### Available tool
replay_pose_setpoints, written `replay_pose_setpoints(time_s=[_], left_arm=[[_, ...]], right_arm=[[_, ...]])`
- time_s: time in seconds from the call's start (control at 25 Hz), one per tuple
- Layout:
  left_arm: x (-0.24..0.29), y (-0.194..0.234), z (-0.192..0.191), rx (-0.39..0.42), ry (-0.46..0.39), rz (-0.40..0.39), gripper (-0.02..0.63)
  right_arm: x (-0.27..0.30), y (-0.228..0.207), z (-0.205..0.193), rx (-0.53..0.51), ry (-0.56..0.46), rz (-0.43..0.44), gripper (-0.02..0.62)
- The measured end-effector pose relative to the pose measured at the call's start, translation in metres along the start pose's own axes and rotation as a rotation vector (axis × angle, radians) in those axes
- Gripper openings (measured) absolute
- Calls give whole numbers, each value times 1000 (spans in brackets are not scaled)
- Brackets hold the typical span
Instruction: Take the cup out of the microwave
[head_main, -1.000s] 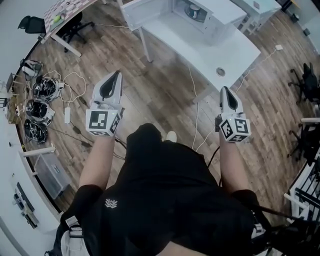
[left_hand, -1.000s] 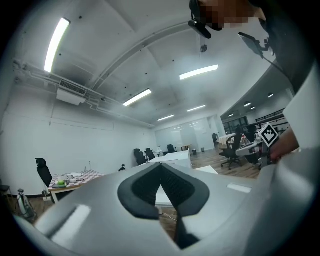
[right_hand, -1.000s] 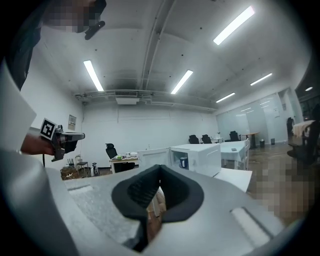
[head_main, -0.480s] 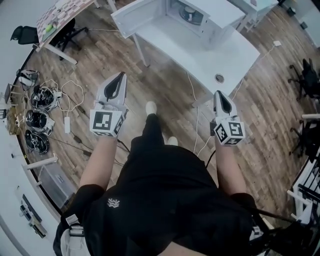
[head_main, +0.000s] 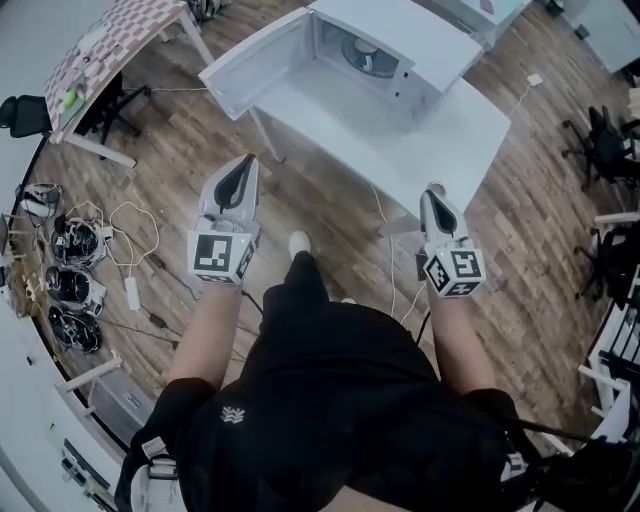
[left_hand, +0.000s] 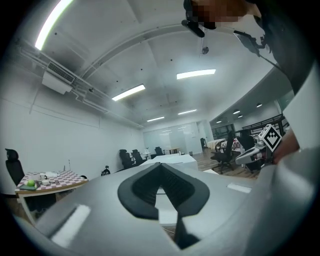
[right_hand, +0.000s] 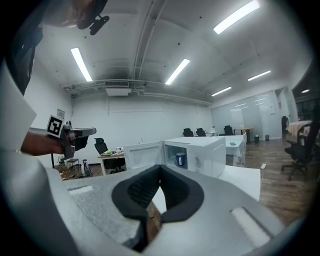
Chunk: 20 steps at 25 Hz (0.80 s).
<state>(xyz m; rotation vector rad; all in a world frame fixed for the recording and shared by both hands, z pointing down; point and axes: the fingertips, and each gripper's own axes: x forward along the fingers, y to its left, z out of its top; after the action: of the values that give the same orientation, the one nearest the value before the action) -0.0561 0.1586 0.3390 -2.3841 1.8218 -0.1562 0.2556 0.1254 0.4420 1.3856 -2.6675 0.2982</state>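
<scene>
**Both tongs closed and empty; cup sits in the open microwave ahead**

At the far left of the head view, a checkered table (head_main: 115, 32) stands with a black office chair (head_main: 25, 110) beside it. Below them, a tangle of cables (head_main: 75, 255) and gear lies on the wood floor (head_main: 330, 195).

The left gripper (head_main: 240, 170) is held out in front of the person (head_main: 340, 400), over bare floor and well short of the furniture. In the left gripper view its dark pads meet at the tips and nothing is between them.

Ahead and slightly right stands a white table (head_main: 445, 135) carrying the white microwave (head_main: 425, 35). The microwave door (head_main: 262, 62) is swung wide open to the left. In the right gripper view, the blue cup (right_hand: 180, 159) stands upright inside the cavity, near its right-hand wall. It is well apart from both tongs.

The right gripper (head_main: 432, 196) is level with the left one, and its tips lie just off the near edge of the white table. Its jaws are also pressed fully together and hold nothing.

At the far right, more black chairs (head_main: 600, 140) stand on the floor.
</scene>
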Motion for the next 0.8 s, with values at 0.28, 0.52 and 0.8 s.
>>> replay_pose_setpoints(time_s=[0.28,0.52,0.8], left_arm=[[66,71,-3,-9,-15,-45,6],[114,129,-2,5,-39,-73,6],[157,183,-7,2,-76,-107,8]], right_arm=[[92,11,25,-6,17,-24,3],[156,30,49,-44,20,-42,2],[230,28,71,-38,-27,-121,2]])
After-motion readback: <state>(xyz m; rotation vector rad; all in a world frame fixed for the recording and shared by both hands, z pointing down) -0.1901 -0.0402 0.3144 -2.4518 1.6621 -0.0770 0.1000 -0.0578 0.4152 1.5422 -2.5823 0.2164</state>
